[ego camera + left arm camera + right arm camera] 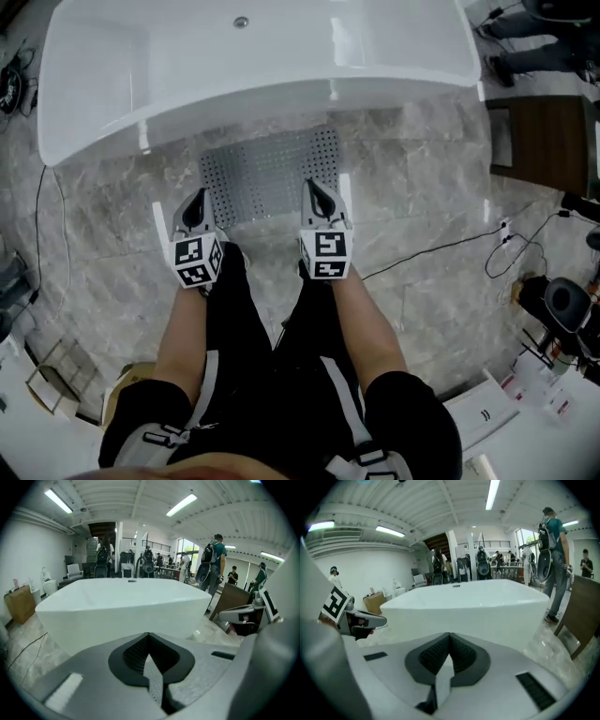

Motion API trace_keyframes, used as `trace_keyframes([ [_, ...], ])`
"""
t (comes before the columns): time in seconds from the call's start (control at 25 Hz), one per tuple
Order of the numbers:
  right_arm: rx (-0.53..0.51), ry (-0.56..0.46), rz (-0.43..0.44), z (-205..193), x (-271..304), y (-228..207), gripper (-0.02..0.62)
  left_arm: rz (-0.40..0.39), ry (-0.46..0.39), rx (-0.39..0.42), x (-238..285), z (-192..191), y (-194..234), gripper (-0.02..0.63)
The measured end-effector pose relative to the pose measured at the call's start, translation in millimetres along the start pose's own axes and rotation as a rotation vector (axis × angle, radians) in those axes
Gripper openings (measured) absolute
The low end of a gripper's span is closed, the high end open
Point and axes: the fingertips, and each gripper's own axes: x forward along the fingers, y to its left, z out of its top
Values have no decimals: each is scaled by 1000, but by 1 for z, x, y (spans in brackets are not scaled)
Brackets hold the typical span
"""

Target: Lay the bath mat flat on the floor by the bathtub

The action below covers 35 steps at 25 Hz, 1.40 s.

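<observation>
Where the grey marble floor [422,216] runs up to it, the white bathtub [262,66] fills the top of my head view. Bath mat [267,173], grey and perforated, spreads between the tub's side and my grippers; can't tell if its far edge touches the floor. Left gripper [197,201] clenched on the near left corner, right gripper [316,189] on the near right. Each gripper view shows a mat sliver pinched between closed jaws.
</observation>
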Motion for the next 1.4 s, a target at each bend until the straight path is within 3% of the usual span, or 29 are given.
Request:
trace_keyframes([
  [0.16,-5,-156,-4,100,-50,-2,5,-35,-118,1,-48,105,-35,5],
  [0.32,-5,-270,-26,180,-115,-6,5,-50,-191,30,-110,180,-64,5],
  [0.48,-29,-396,-85,264,-173,-3,5,-99,-273,-64,-165,257,-66,3],
  [0.72,-18,-567,-88,369,-232,12,5,-56,-500,9,-241,378,-59,3],
  [1.0,-54,-685,-99,433,-271,31,5,-29,-577,62,-287,413,-52,3],
  [1.4,-64,-682,-110,425,-284,40,5,-58,-589,70,-295,412,-60,3],
])
